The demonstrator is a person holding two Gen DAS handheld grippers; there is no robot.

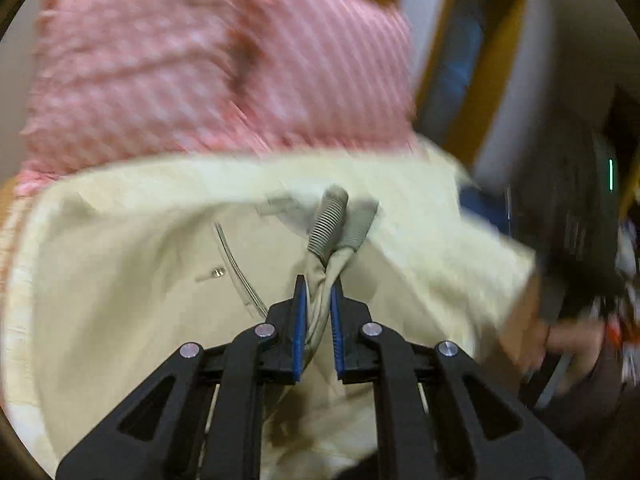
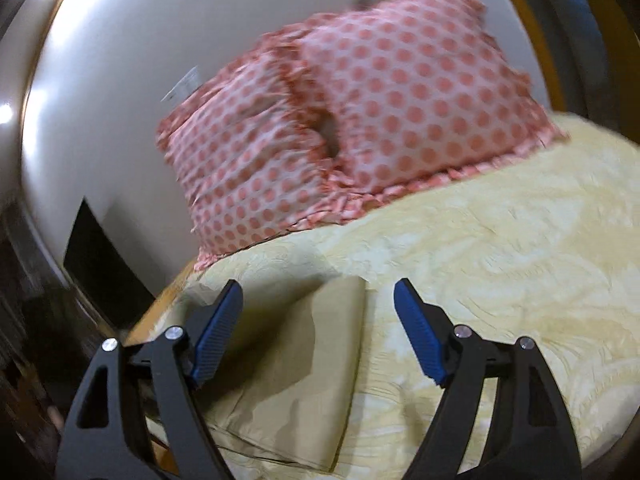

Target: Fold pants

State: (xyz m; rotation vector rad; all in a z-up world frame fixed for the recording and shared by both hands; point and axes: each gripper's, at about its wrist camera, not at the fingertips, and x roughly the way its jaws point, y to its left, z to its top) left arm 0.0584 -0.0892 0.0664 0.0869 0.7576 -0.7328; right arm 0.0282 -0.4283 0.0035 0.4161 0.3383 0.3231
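The beige pants [image 1: 132, 280] fill the lower left wrist view, lifted and bunched. My left gripper [image 1: 319, 292] is shut on a twisted fold of the pants near the grey ribbed waistband [image 1: 330, 222]. A metal rivet and a pocket seam show to the left. In the right wrist view a flat beige pant leg [image 2: 292, 368] lies on the yellow bedspread [image 2: 500, 248]. My right gripper [image 2: 318, 300] is open and empty, its jaws wide apart just above the leg's far end.
Two pink polka-dot pillows [image 2: 360, 120] lean against the white wall at the head of the bed; they also show in the left wrist view [image 1: 200, 72]. The bed's wooden edge [image 2: 160, 304] is at left. A person's hand and a dark device [image 1: 568, 240] are at right.
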